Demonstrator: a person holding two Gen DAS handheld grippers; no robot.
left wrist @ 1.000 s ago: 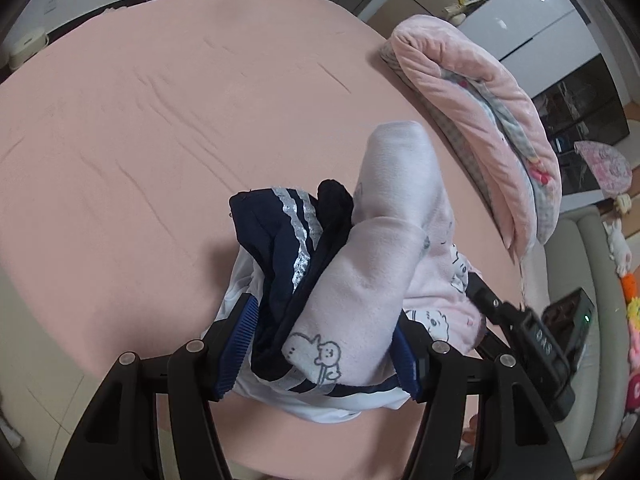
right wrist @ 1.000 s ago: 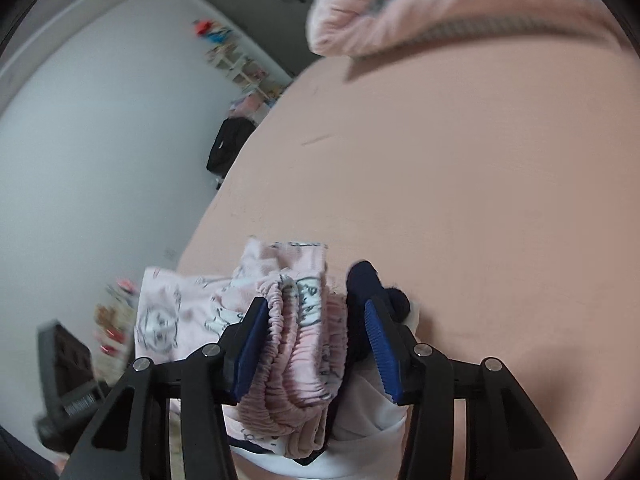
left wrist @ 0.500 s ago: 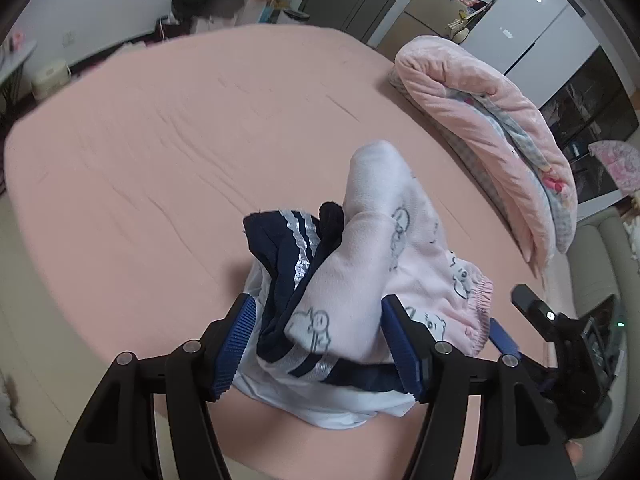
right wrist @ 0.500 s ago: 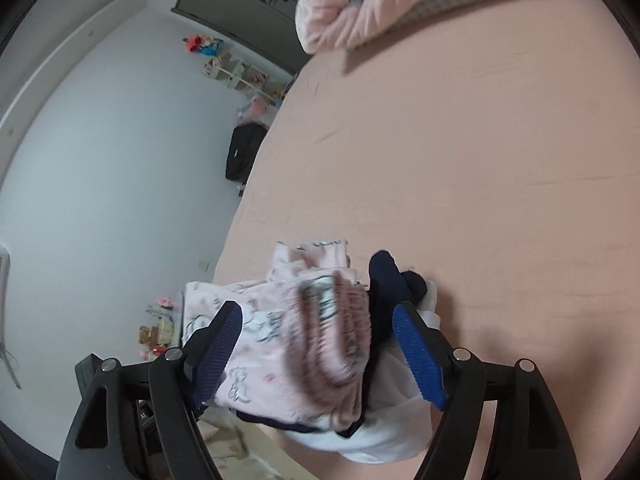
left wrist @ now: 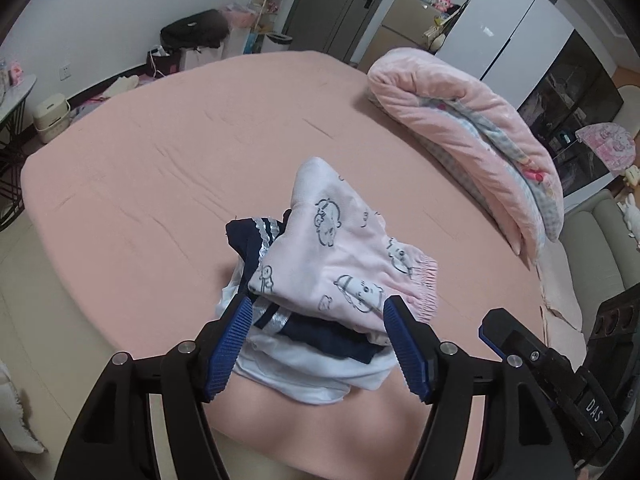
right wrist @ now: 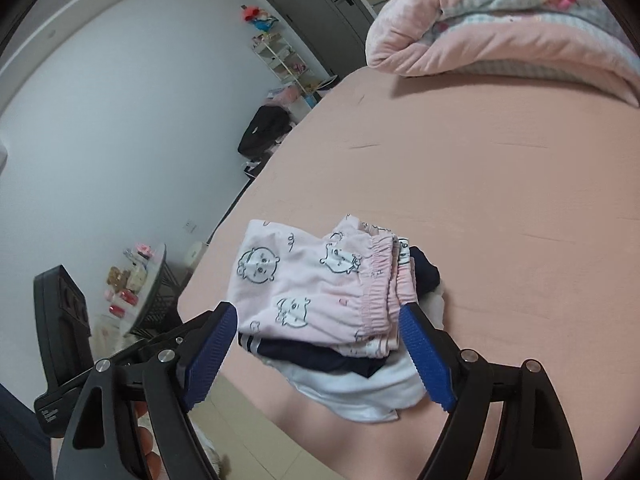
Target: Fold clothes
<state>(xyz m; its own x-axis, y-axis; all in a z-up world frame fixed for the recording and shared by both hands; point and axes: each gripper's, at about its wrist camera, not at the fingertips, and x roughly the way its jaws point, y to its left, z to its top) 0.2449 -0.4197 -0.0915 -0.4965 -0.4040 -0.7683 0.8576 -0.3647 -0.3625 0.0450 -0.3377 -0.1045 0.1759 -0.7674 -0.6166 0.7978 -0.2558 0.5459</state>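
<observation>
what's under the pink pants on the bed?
Under the pink pants lies a navy garment with striped trim, and a white garment below that, on the bed. Their covered middle parts can't be seen.

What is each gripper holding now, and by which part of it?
Nothing is held. The left gripper and right gripper are both opening above the stack of folded clothes, which rests free on the bed, pads clear of it.

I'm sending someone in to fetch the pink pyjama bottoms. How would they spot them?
On the pink bed, away from the rolled blanket, a small folded stack sits near the edge. The pink pyjama bottoms lie on top: cartoon animal prints and a gathered waistband, above a navy garment and a white garment.
</observation>
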